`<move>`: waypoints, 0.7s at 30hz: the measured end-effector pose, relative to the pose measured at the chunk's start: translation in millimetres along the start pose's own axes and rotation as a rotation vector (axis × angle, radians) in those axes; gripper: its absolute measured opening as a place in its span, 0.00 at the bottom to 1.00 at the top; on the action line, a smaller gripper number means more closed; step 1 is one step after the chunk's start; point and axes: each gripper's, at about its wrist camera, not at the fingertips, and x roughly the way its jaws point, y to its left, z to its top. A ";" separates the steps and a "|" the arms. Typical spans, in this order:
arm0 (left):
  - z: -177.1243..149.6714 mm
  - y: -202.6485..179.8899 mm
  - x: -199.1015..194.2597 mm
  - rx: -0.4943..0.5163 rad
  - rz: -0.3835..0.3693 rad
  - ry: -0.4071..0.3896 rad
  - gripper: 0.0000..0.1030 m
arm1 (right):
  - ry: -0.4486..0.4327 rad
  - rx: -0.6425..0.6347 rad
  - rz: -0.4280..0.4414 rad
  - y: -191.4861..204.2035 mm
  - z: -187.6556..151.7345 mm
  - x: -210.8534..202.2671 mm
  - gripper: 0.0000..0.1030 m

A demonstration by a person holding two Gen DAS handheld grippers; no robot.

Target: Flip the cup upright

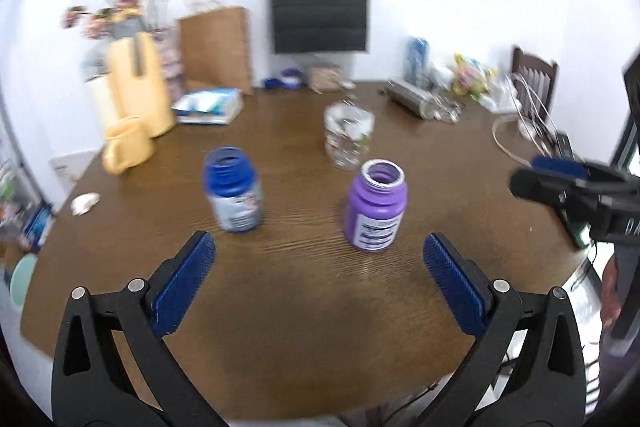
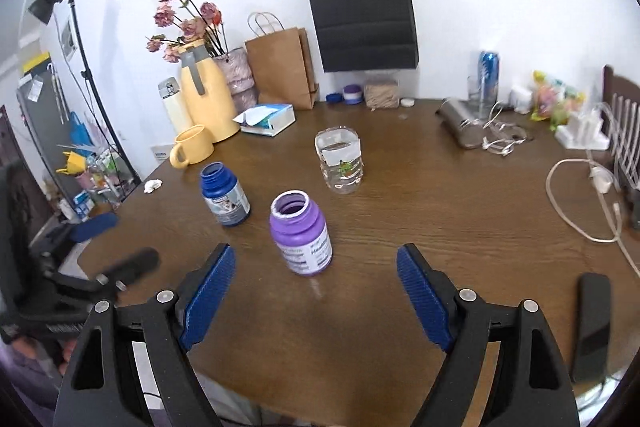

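A clear plastic cup [image 2: 340,163] stands on the brown table [image 2: 440,227], mid-table; it also shows blurred in the left wrist view [image 1: 348,137]. I cannot tell for sure which end is up. My left gripper [image 1: 318,283] is open and empty, near the front edge, well short of the cup. My right gripper [image 2: 316,293] is open and empty, just behind the purple bottle [image 2: 302,233]. The left gripper also shows at the left in the right wrist view [image 2: 112,247].
An open purple bottle [image 1: 376,205] and an open blue bottle [image 1: 236,189] stand between the grippers and the cup. A yellow mug [image 2: 192,147], yellow jug [image 2: 208,95], bags and clutter line the back. A white cable [image 2: 580,203] and a black phone [image 2: 592,323] lie right.
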 end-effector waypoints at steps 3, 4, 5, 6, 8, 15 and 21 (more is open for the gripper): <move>-6.7 5.0 -34.8 -0.038 0.037 -0.033 1.00 | -0.024 -0.022 -0.033 15.3 -13.9 -26.1 0.84; -10.7 6.1 -46.0 -0.050 0.045 -0.041 1.00 | -0.027 -0.024 -0.035 18.6 -18.0 -31.5 0.84; -15.2 6.4 -56.7 -0.056 0.052 -0.045 1.00 | -0.030 -0.023 -0.033 24.0 -25.1 -40.2 0.84; -18.2 6.5 -63.8 -0.057 0.058 -0.048 1.00 | -0.033 -0.021 -0.030 27.3 -31.5 -46.5 0.84; -27.9 5.1 -79.3 -0.052 0.073 -0.061 1.00 | -0.032 -0.018 -0.051 34.7 -45.1 -56.0 0.84; -99.6 10.7 -126.7 -0.090 0.177 -0.061 1.00 | -0.077 0.016 -0.062 66.1 -113.2 -84.7 0.84; -99.9 21.7 -120.5 -0.125 0.168 -0.033 1.00 | -0.024 0.025 -0.049 67.7 -118.6 -67.1 0.84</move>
